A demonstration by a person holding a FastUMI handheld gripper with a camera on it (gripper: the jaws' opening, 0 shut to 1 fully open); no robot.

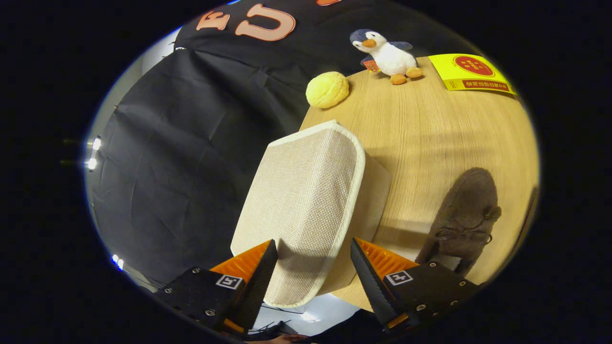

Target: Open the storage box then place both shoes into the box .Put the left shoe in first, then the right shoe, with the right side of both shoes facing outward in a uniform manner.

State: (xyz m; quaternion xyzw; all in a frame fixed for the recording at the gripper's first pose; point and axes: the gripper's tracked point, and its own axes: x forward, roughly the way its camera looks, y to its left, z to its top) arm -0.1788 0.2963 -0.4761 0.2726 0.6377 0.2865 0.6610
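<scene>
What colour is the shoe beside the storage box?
Dark brown shoe, clearest in the gripper view, just beyond the open gripper.

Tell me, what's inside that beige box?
Can't tell. The box is closed, its fabric lid covering the inside. The open gripper straddles the lid's near edge, fingers on either side. One brown shoe lies on the table beside the box.

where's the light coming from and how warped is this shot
Gripper view: bright lamps glare beyond the black cloth; the brown shoe and fabric box lid cast soft shadows on the wooden table; fisheye bends its edge; the open tool straddles the lid.
</scene>
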